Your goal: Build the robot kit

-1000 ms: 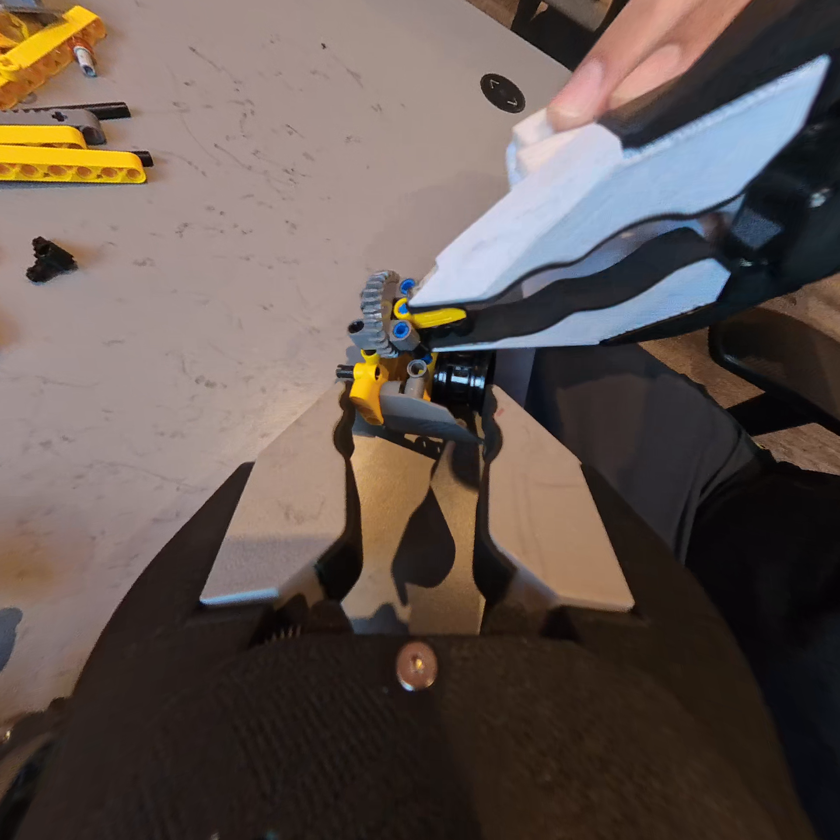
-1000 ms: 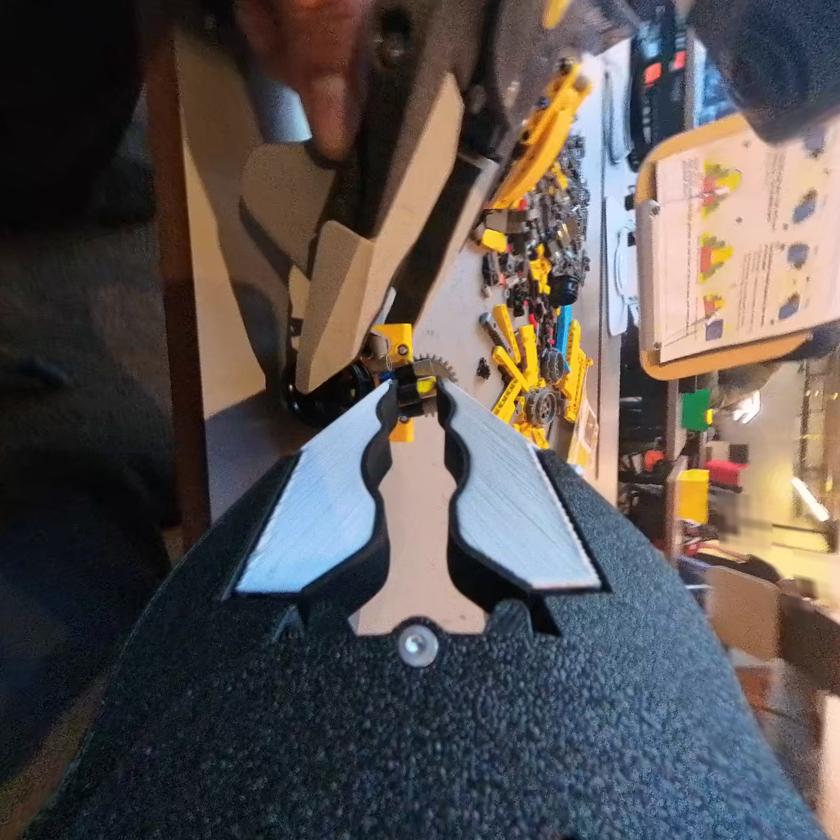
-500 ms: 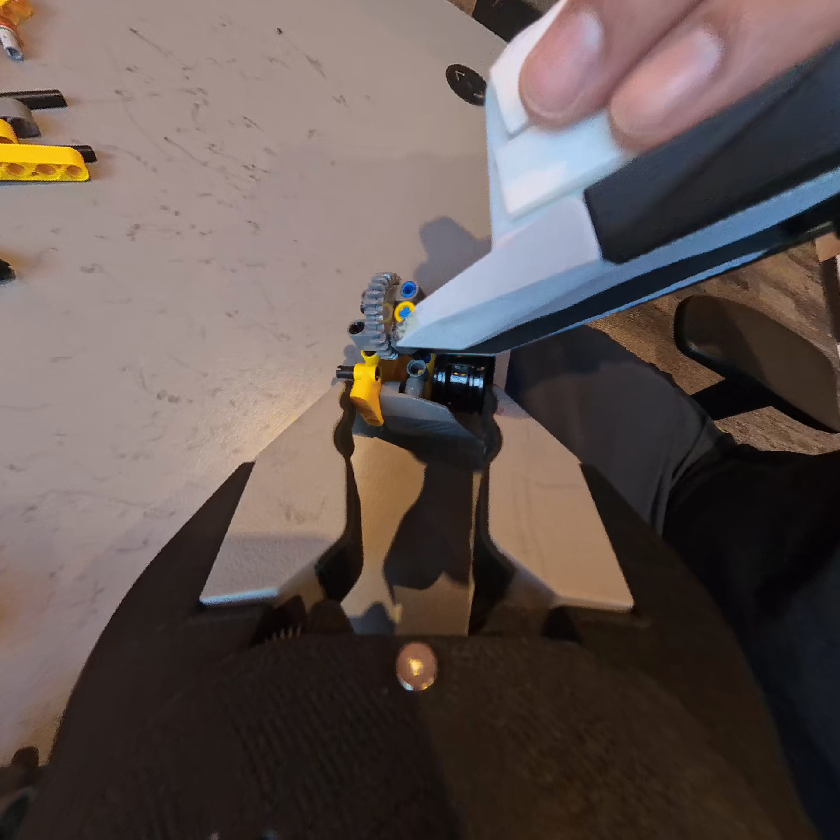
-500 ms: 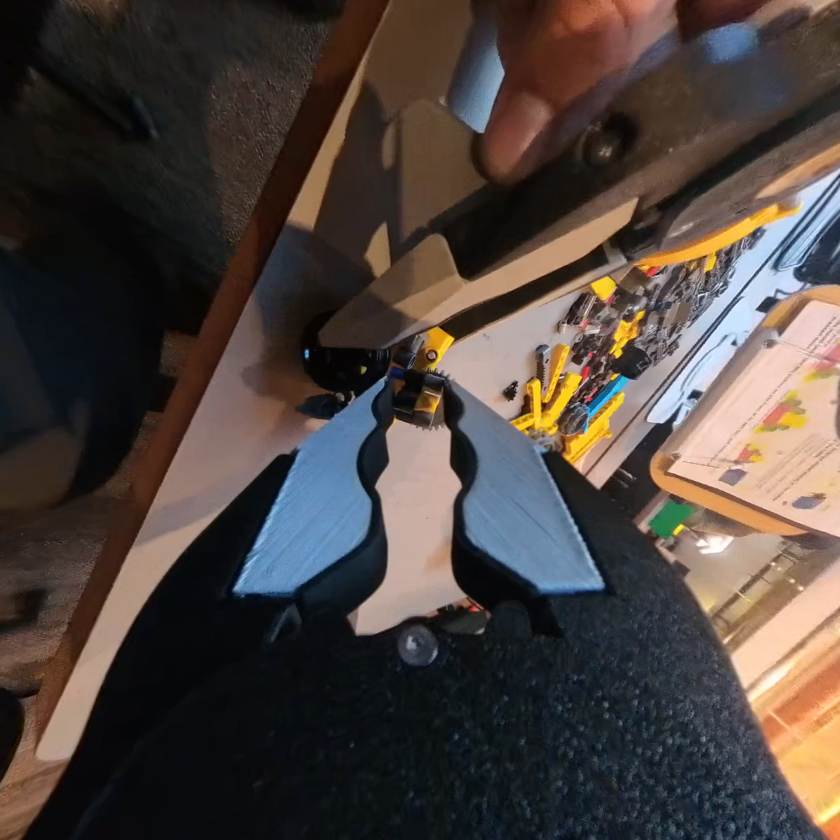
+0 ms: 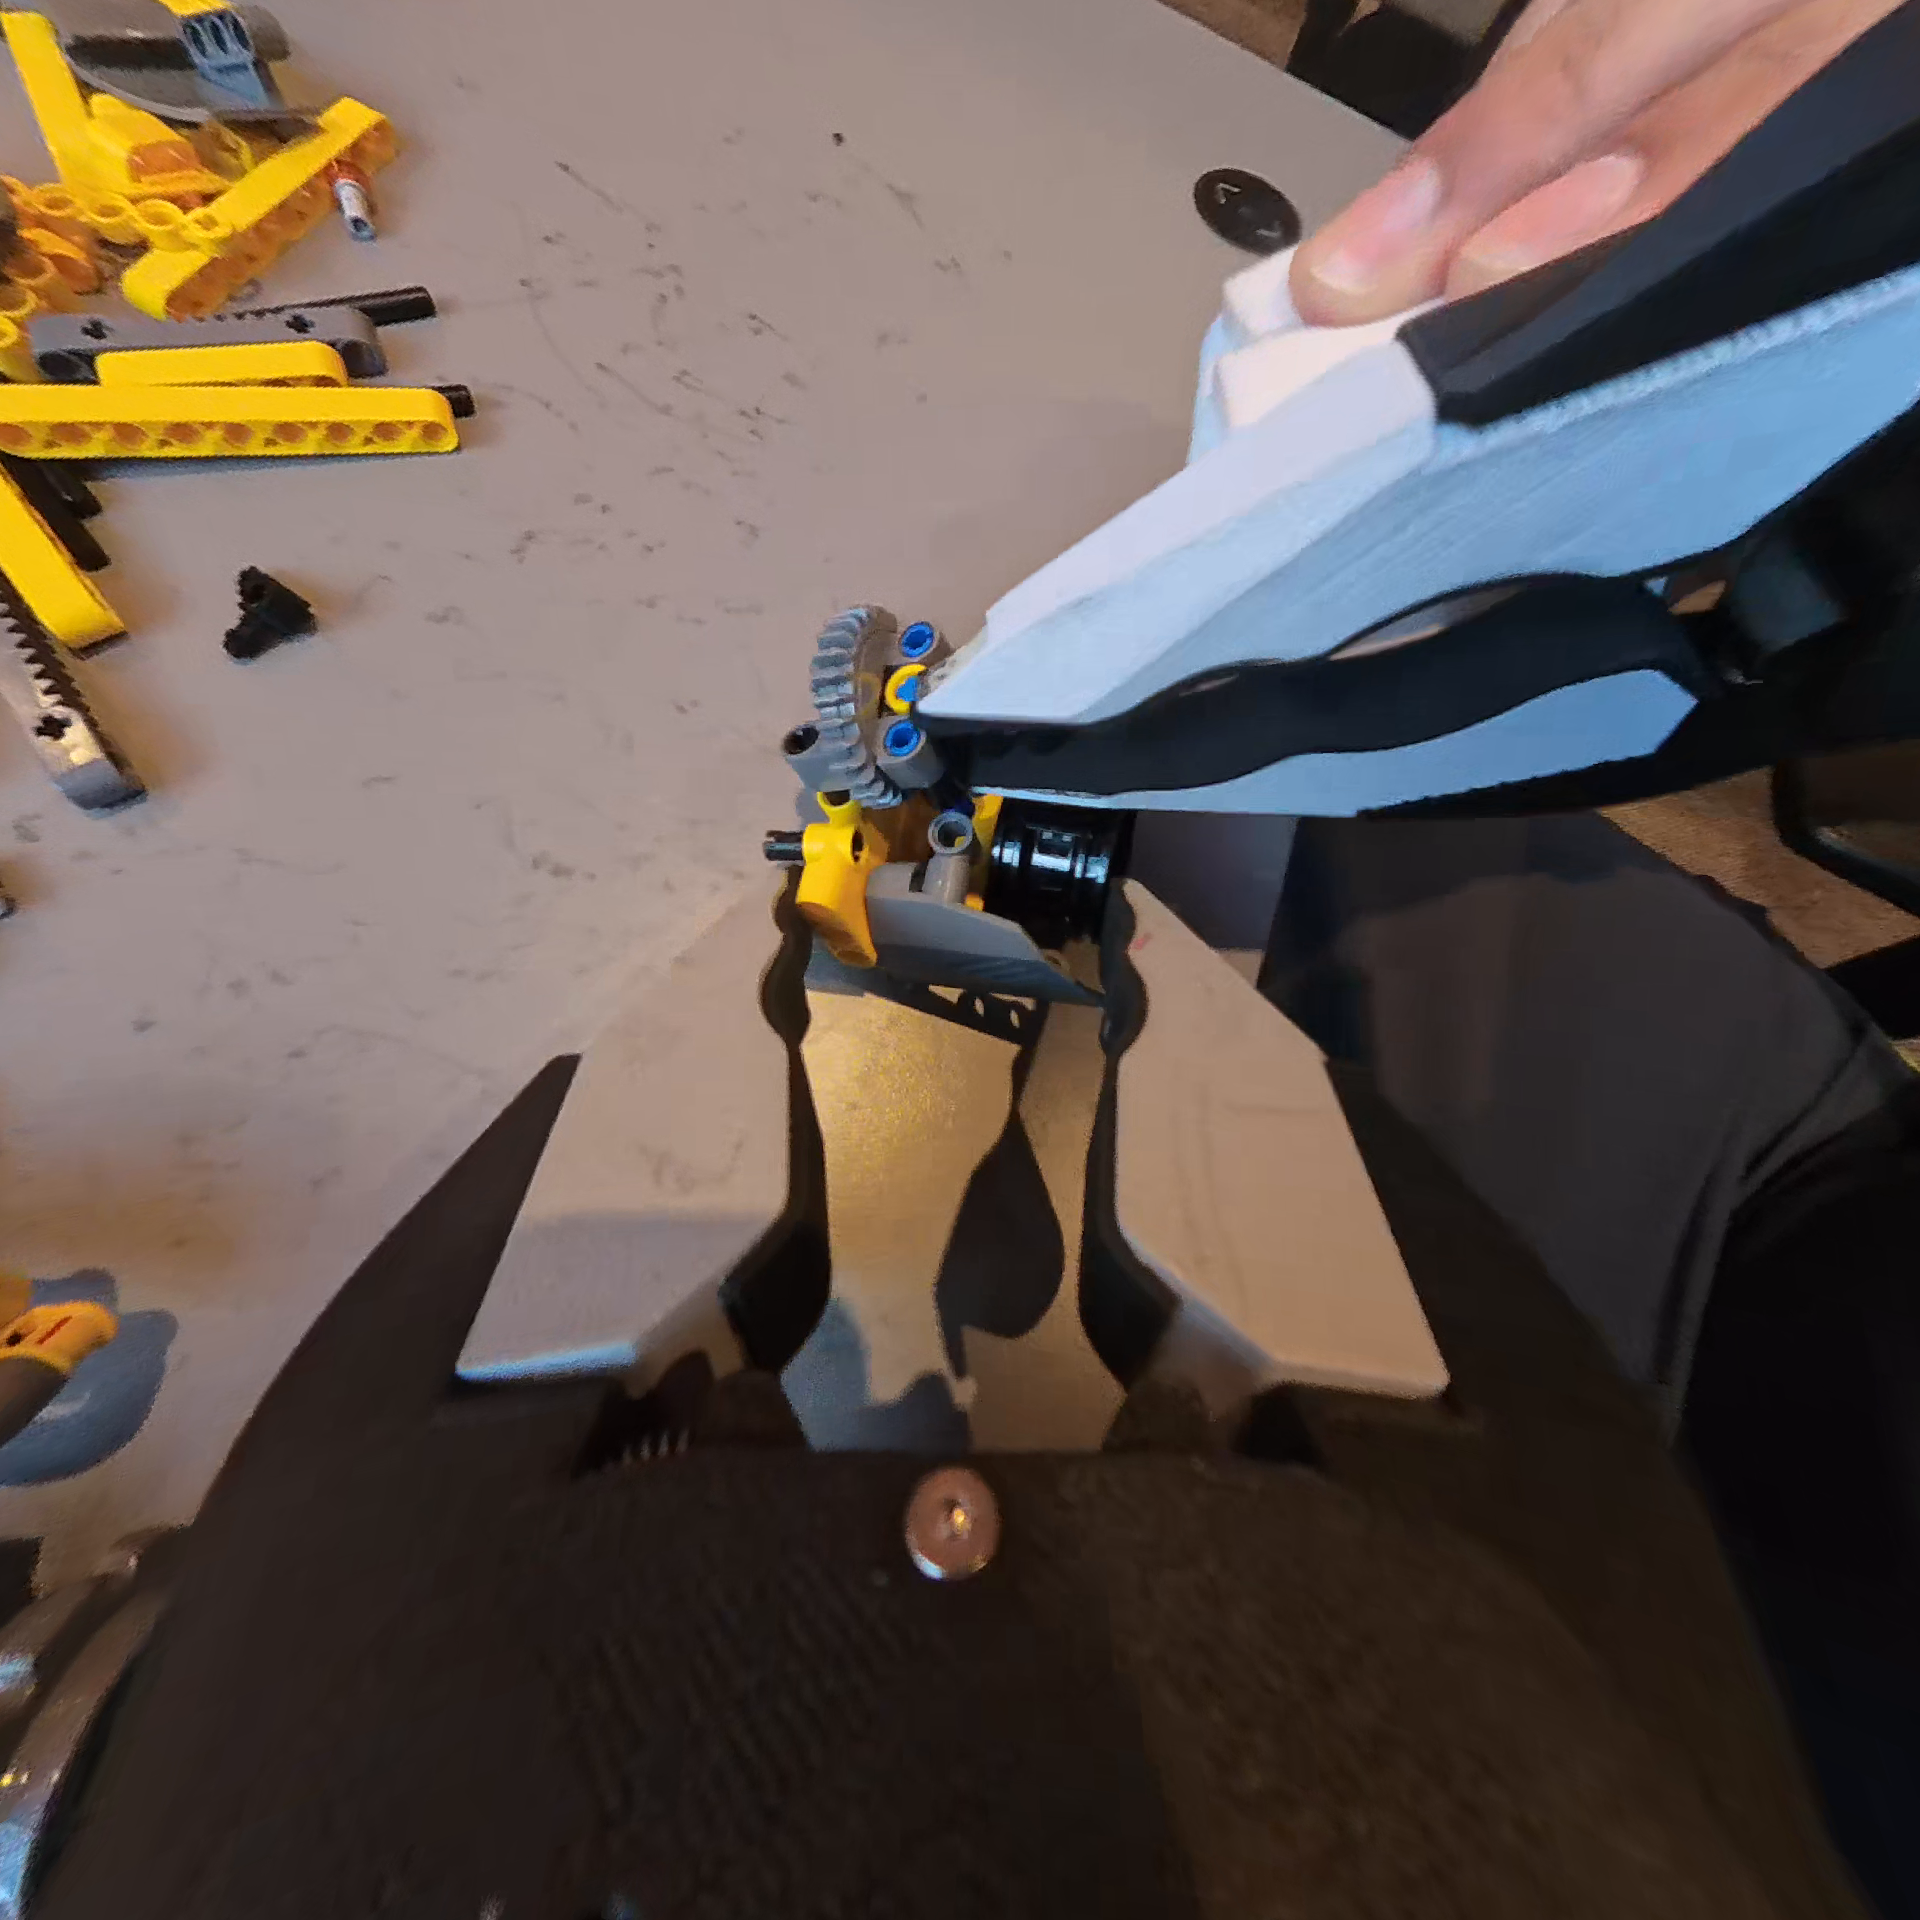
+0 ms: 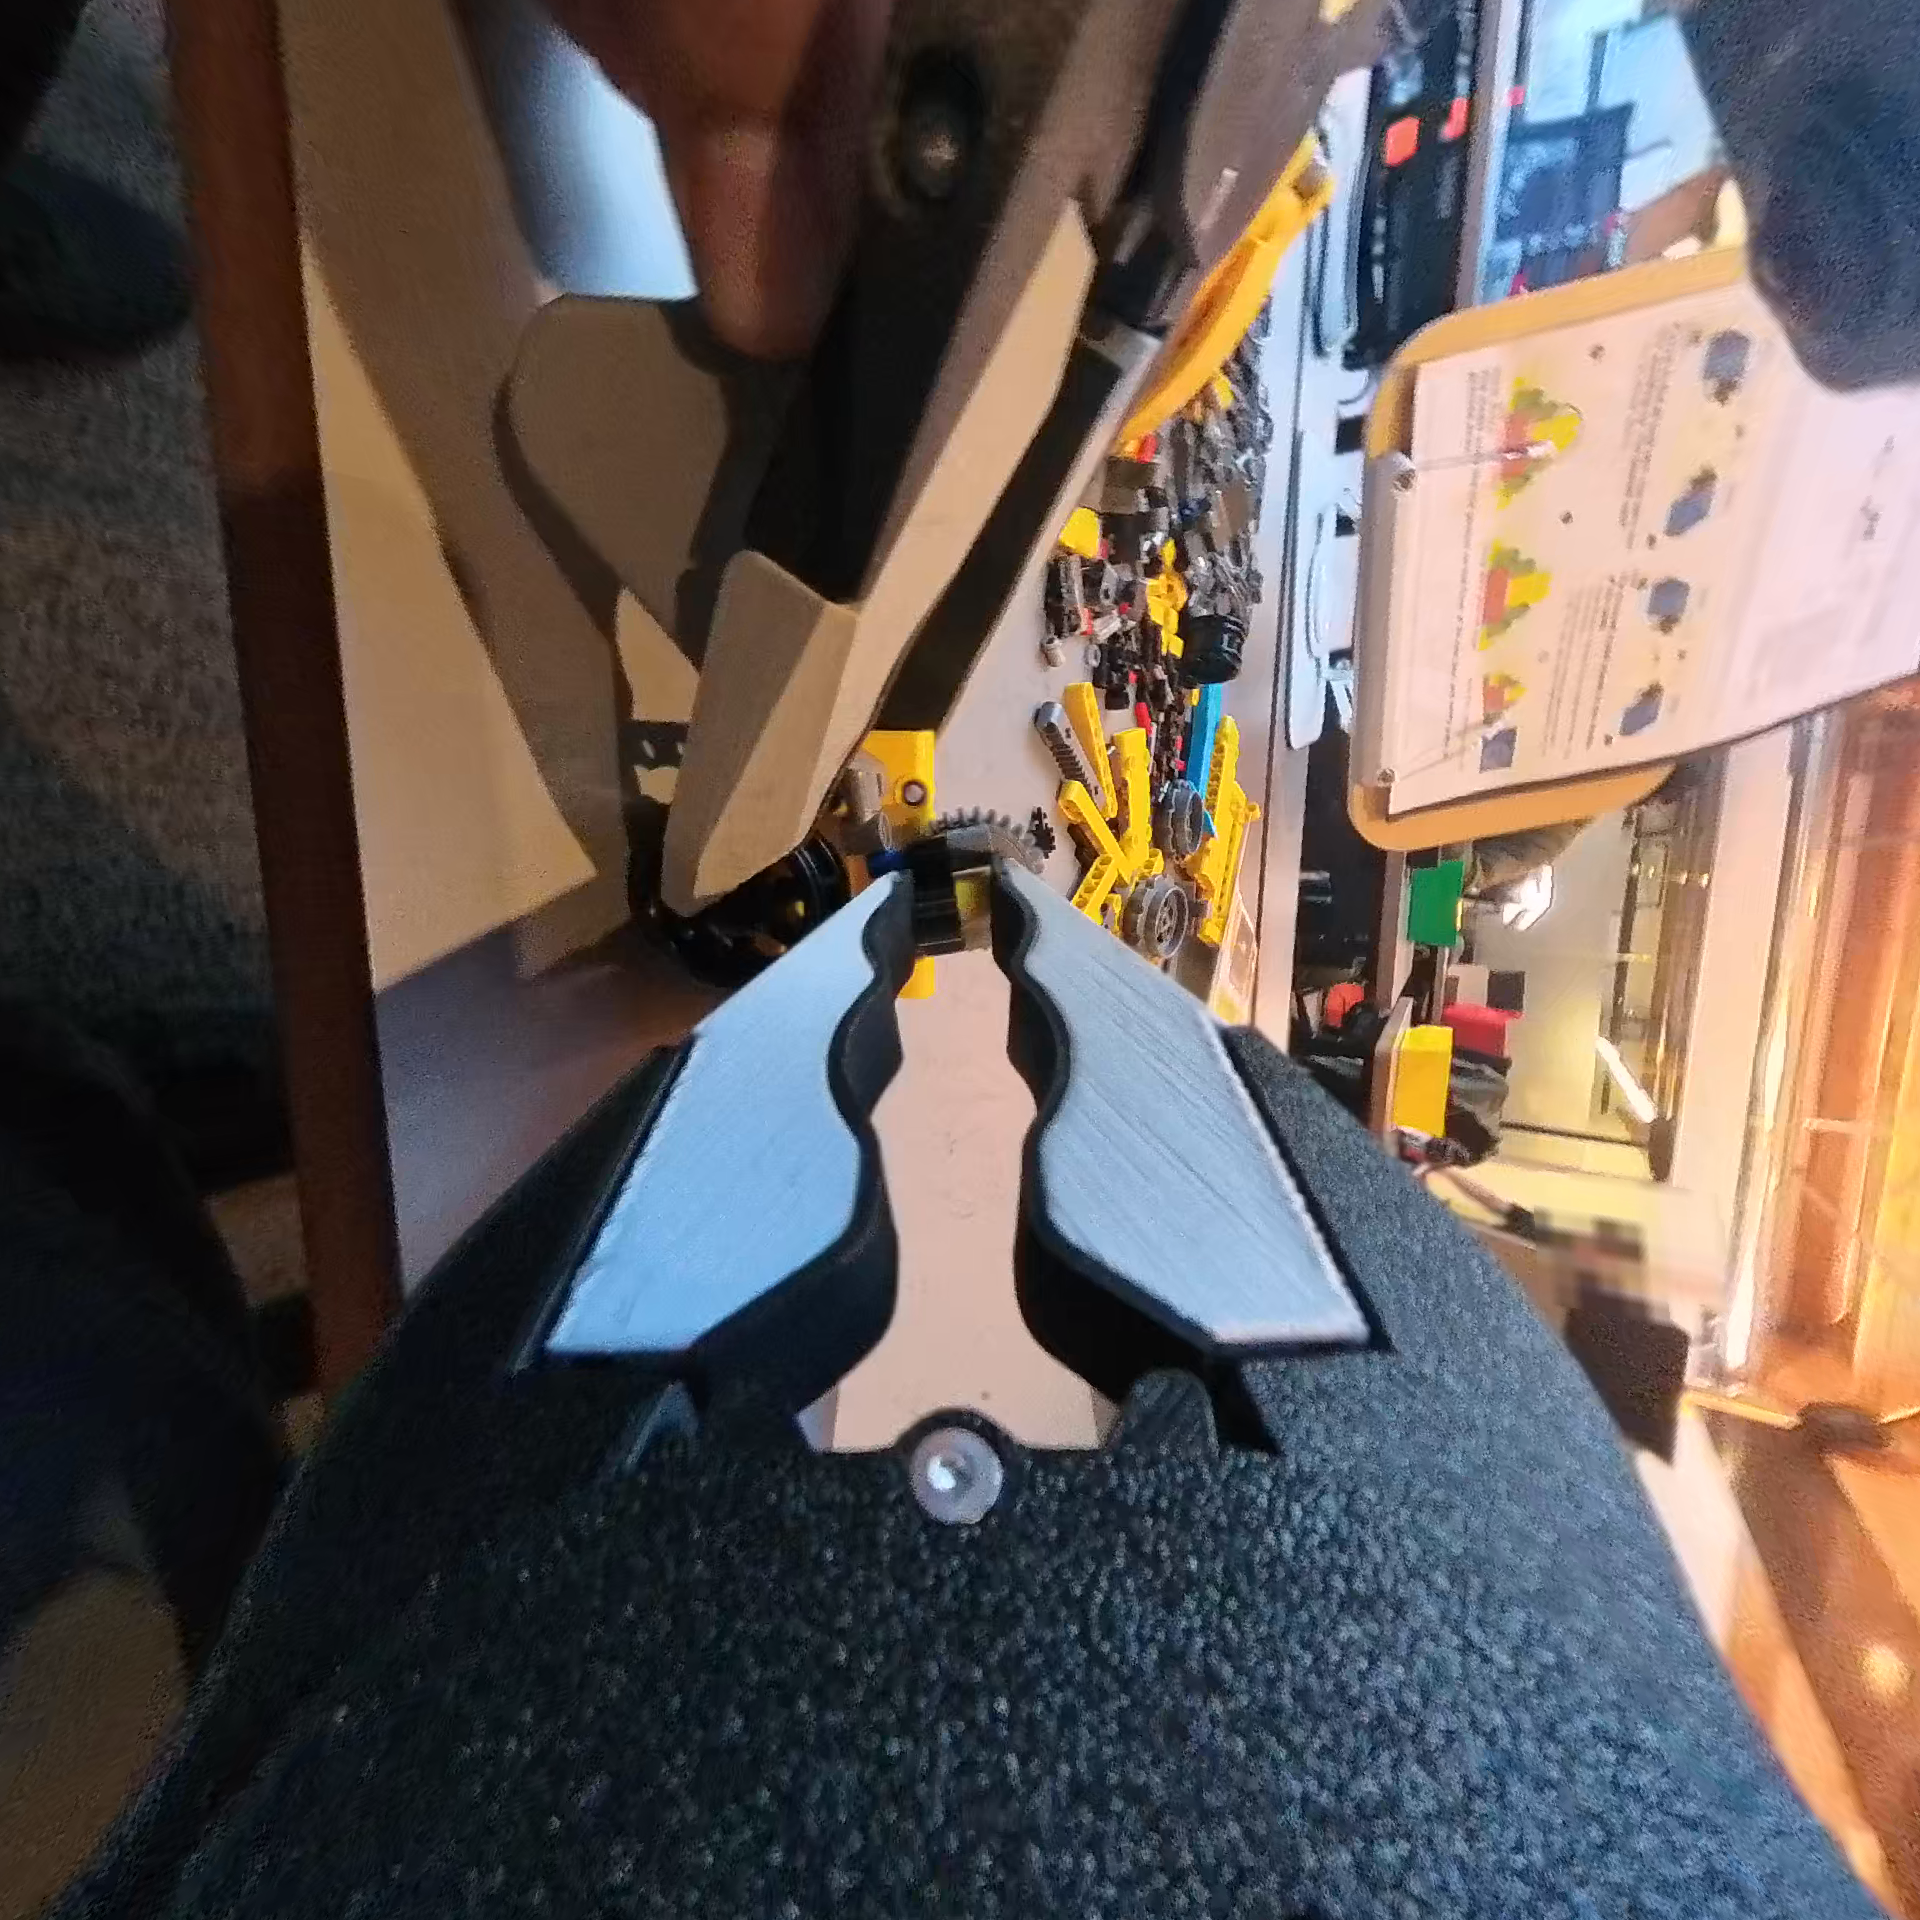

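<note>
Tabletop edge runs just beside the small brick assembly, which sits at the near corner with a dark chair and floor beyond it. The left gripper has its jaws clamped on the assembly's lower part, a grey wedge panel and black frame, with 1 black wheel hub at the side toward the edge. The right gripper comes in from the edge side, its jaws closed on the assembly's upper part just beside 1 grey toothed gear; 2 blue pins and 1 yellow pin end show next to that gear. A hand rests on top of the right gripper.

In the right wrist view the right gripper pinches a black-and-grey piece of the assembly, with the left gripper's fingers touching the assembly from above.

Away from the assembly, toward the tabletop's middle, the surface is bare and scuffed as far as 1 small black piece. Beyond that lie several yellow beams, too overlapped to count, and 1 grey toothed rack. On the far side from the assembly, 1 round black disc lies near the back edge. The right wrist view shows a dense pile of loose parts and a clipboard with printed sheets past it.
</note>
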Available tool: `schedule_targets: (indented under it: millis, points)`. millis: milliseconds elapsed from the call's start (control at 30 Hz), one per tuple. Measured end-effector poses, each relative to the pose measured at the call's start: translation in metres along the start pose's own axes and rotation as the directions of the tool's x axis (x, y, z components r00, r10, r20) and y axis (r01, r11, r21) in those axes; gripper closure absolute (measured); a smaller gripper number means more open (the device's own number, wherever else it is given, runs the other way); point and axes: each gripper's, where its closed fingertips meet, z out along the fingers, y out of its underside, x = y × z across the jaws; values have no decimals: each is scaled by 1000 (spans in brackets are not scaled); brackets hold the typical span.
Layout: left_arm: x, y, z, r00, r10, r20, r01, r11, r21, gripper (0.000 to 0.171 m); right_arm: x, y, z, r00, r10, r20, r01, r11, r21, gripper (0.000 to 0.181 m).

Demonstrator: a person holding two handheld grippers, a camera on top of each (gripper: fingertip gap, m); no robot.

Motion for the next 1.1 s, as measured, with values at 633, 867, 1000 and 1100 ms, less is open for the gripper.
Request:
schedule_targets:
  millis: [633, 867, 1000, 1100]
  points:
    - [-9, -5, 0, 998, 1, 69, -3, 1000, 25, 117, 8, 6, 4, 839, 542, -39, -527, 829, 185, 168]
    - [-11, -8, -2, 997, -6, 83, 2, 999, 44, 117, 11, 10, 5, 772, 635, 28, -628, 757, 179, 169]
    - [-11, -8, -2, 997, -15, 77, 11, 999, 44, 117, 11, 9, 7, 714, 693, 100, -699, 697, 162, 169]
    - [-12, -9, -2, 998, -43, 47, 41, 998, 52, 116, 12, 10, 9, 617, 764, 190, -787, 605, 122, 168]
